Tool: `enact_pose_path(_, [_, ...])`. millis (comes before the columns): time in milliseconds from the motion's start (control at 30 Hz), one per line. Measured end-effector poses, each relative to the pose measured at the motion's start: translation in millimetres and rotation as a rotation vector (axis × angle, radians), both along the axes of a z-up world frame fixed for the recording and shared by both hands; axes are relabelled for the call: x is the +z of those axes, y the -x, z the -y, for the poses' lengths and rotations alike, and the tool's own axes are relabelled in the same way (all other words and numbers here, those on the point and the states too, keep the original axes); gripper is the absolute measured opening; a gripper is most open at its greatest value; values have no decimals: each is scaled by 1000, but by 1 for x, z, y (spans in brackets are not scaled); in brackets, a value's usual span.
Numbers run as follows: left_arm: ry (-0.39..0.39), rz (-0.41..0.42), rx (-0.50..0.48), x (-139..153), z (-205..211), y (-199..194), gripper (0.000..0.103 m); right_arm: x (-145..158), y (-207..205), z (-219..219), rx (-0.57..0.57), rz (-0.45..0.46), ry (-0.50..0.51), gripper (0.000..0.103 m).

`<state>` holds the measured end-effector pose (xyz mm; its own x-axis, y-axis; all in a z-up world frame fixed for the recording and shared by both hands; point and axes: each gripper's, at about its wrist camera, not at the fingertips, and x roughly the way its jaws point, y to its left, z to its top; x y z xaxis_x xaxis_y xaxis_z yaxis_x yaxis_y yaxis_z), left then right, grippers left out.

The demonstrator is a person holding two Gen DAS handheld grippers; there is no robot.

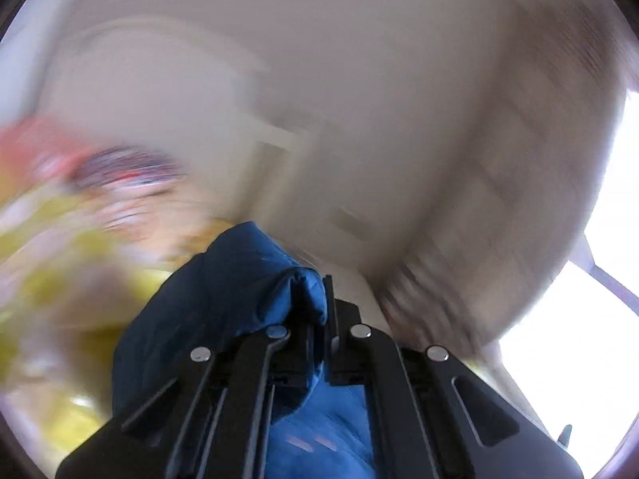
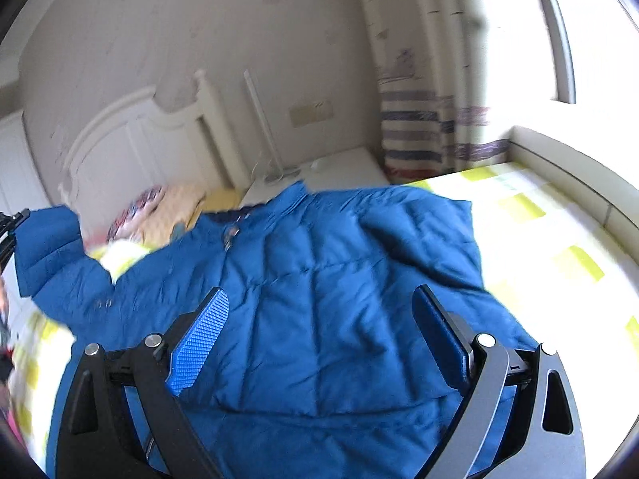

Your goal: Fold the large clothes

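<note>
Black linkage arms of the right gripper (image 2: pixel 319 331) fill the bottom of the right wrist view, its two blue-padded jaws spread wide and hanging above the blue quilted jacket (image 2: pixel 319 279) with nothing between them. That jacket lies spread across the bed (image 2: pixel 559 231), its back panel directly beneath the released jaws. One sleeve (image 2: pixel 48 247) stretches away from the jacket's body toward the left edge of that view, lifted off the bed, where a dark piece of the other tool shows.

In the left wrist view the left gripper (image 1: pixel 328 307) is clenched on a bunched fold of the jacket (image 1: pixel 255 279); the fabric bulges out over the left-hand jaw and more blue cloth hangs under the linkage. Everything behind is smeared by motion blur.

Out from the jacket, the bed's cover is white with yellow-green squares. Beyond the jacket's collar stand a white headboard (image 2: pixel 131 147) and a patterned pillow (image 2: pixel 135 211). A white nightstand (image 2: pixel 331 171) sits past the jacket's far shoulder, with a striped curtain (image 2: pixel 423 127) and a bright window (image 2: pixel 591 40) farther on.
</note>
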<state>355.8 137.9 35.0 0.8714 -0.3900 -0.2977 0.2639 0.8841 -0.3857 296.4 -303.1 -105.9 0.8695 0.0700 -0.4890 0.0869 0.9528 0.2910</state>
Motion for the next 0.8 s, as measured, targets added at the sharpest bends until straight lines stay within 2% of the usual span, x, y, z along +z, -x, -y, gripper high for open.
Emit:
enact_pose_path(67, [-131, -20, -161, -9, 74, 13, 2, -1, -1, 5, -13, -6, -9, 89])
enact_pose_path(167, [-377, -104, -337, -61, 183, 37, 3, -3, -2, 9, -23, -18, -26, 89])
enact_pose_path(267, [-534, -213, -366, -119, 232, 36, 9, -7, -4, 10, -20, -35, -34, 89])
enact_pose_path(300, [-563, -255, -385, -137, 238, 36, 20, -8, -4, 10, -17, -41, -37, 89])
enact_pose_path(333, [-578, -271, -399, -148, 241, 38, 25, -9, -4, 9, -17, -45, -39, 89])
enact_pose_path(367, [-585, -257, -419, -149, 241, 40, 37, -10, -5, 9, -16, -47, -43, 89])
enact_pose_path(400, [-583, -255, -447, -149, 239, 43, 60, -10, -5, 10, -14, -50, -49, 89])
enact_pose_path(433, [-574, -262, -492, -147, 237, 48, 74, -11, -5, 10, -13, -52, -54, 89])
enact_pose_path(467, [-573, -258, -514, -139, 234, 56, 92, -12, -5, 11, -12, -54, -59, 89])
enact_pose_path(533, [-632, -181, -454, -122, 226, 73, 93, -13, -5, 13, -15, -57, -71, 89])
enact_pose_path(600, [-674, -61, -383, -102, 213, 98, 93, -13, -5, 16, -15, -58, -81, 89])
enact_pose_path(633, [-662, 2, -322, -90, 200, 110, 94, -14, -5, 17, -16, -60, -85, 89])
enact_pose_path(667, [-630, 40, -259, -81, 183, 115, 100, -14, -6, 17, -15, -63, -86, 89])
enact_pose_path(700, [-607, 49, -206, -73, 172, 112, 101, -15, -6, 17, -13, -65, -85, 89])
enact_pose_path(733, [-586, 33, -106, -70, 153, 106, 101, -15, -7, 16, -12, -68, -78, 89])
enact_pose_path(800, [-569, -54, 95, -72, 125, 81, 100, -15, -8, 12, -5, -70, -56, 89])
